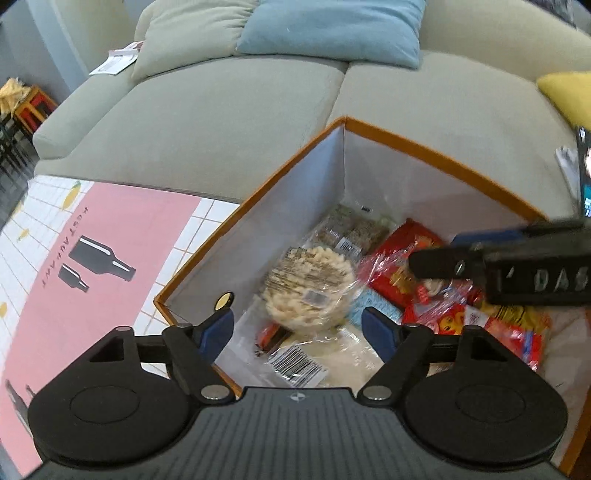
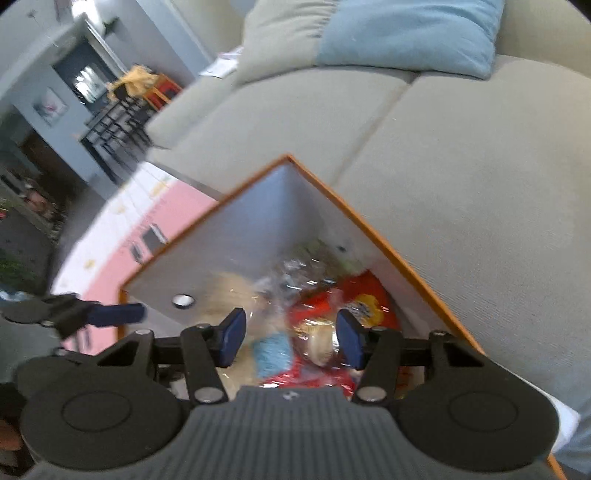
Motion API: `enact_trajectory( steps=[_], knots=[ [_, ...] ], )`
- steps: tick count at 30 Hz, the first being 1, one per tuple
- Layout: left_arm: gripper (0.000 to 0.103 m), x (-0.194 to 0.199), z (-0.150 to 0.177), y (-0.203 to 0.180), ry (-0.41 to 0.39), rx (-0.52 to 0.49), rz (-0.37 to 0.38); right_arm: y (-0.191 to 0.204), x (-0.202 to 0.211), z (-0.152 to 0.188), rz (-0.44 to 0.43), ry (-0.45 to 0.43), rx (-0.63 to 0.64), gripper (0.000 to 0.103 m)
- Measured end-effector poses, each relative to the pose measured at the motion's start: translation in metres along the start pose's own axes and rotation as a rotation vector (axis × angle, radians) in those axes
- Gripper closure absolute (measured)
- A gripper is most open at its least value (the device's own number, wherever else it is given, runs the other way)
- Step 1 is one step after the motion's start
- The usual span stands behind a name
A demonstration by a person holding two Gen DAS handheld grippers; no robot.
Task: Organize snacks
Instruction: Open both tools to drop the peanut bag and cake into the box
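Note:
An orange-rimmed fabric box point(image 1: 436, 153) with a grey lining holds the snacks. Inside lie a round pack of rice crackers point(image 1: 310, 288), wrapped grain bars point(image 1: 347, 230), red packets point(image 1: 399, 258) and a clear bag with a barcode point(image 1: 295, 365). My left gripper point(image 1: 297, 328) hangs open over the box's near corner, above the crackers, with nothing between its blue pads. A finger point(image 1: 439, 264) of my right gripper reaches in from the right over the red packets. In the right wrist view my right gripper point(image 2: 290, 341) is open above blurred red packets point(image 2: 347, 306) and a light blue packet point(image 2: 273, 354).
The box point(image 2: 369, 229) stands on a table with a pink and white bottle-print cloth point(image 1: 103, 258), against a grey-green sofa point(image 1: 221, 110). A blue cushion point(image 1: 332, 29) and a yellow cushion point(image 1: 569, 92) lie on the sofa. Papers point(image 1: 114, 62) rest on its arm. Chairs point(image 2: 114, 122) stand at the far left.

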State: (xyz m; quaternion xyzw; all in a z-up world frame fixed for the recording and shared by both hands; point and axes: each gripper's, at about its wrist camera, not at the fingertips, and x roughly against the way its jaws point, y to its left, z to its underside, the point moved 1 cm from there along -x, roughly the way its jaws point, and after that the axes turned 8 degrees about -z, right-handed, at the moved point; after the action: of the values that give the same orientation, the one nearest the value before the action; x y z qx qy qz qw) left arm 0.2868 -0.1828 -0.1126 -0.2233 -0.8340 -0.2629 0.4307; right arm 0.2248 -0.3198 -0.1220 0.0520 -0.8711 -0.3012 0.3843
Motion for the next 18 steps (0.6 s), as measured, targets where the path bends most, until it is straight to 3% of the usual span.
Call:
enact_trajectory(
  steps=[3, 9, 18],
  knots=[
    [0.012, 0.005, 0.001, 0.003, -0.009, 0.045, 0.004, -0.001, -0.008, 0.001, -0.028, 0.039, -0.025, 0.063],
    [0.017, 0.023, 0.006, 0.007, -0.018, 0.115, -0.055, 0.000, -0.009, 0.002, 0.003, 0.032, -0.026, 0.063],
    [0.017, 0.079, 0.020, 0.016, -0.073, 0.183, -0.158, 0.030, 0.011, 0.011, 0.077, -0.017, 0.139, 0.046]
  ],
)
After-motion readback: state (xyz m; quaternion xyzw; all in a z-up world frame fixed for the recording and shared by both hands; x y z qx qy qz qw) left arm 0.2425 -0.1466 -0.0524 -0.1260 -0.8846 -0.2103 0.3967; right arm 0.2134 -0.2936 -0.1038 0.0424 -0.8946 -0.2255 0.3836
